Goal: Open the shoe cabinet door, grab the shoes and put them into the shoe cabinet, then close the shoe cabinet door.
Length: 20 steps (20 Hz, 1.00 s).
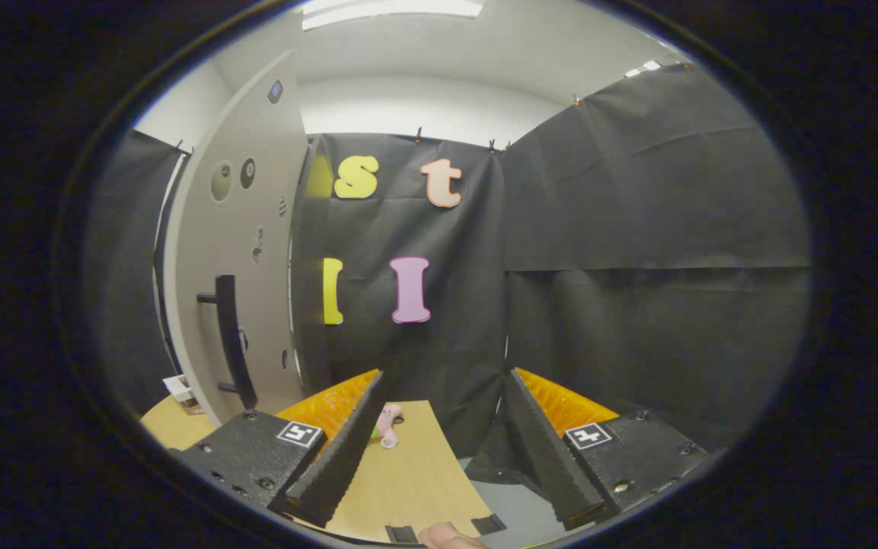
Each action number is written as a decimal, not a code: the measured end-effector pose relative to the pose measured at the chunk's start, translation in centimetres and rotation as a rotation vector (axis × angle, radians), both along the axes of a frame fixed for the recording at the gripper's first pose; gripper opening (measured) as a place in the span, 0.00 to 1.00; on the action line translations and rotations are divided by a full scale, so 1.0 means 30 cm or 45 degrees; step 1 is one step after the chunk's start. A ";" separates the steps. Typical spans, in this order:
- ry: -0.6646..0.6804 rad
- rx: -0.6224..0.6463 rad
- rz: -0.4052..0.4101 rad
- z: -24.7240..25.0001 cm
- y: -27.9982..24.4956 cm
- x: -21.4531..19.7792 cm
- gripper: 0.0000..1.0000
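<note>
1. The tall pale grey shoe cabinet door (237, 252) stands to the left of my fingers, beyond them, with a long black bar handle (232, 343) running down its lower part. I cannot tell whether it is ajar or fully shut; a dark gap shows along its right edge.
2. The light wooden desk (408, 488) lies below and between my fingers, its far edge against the booth's wall.
3. My hand-held gripper (443, 389) is spread wide and has hold of nothing; the black ribbed fingers (347, 450) point forward over the desk.
4. A small pink shoe (389, 424) lies on the desk just beside my left finger, partly hidden by it; something green peeps out next to it.
5. I judge that I am at the opening step. The next move calls for swinging left, lining both fingers around the handle and closing on it before I pull.
</note>
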State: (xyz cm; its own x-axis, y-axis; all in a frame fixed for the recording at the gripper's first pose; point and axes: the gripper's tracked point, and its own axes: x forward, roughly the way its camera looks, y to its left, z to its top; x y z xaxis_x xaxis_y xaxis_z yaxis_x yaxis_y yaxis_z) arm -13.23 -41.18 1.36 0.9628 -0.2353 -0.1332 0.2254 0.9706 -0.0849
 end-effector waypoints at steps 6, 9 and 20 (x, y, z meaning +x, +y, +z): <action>0.080 0.030 -0.015 -0.045 -0.040 0.166 1.00; 0.103 0.057 0.062 -0.079 0.032 0.232 1.00; 0.098 0.010 0.358 -0.095 0.400 0.234 0.97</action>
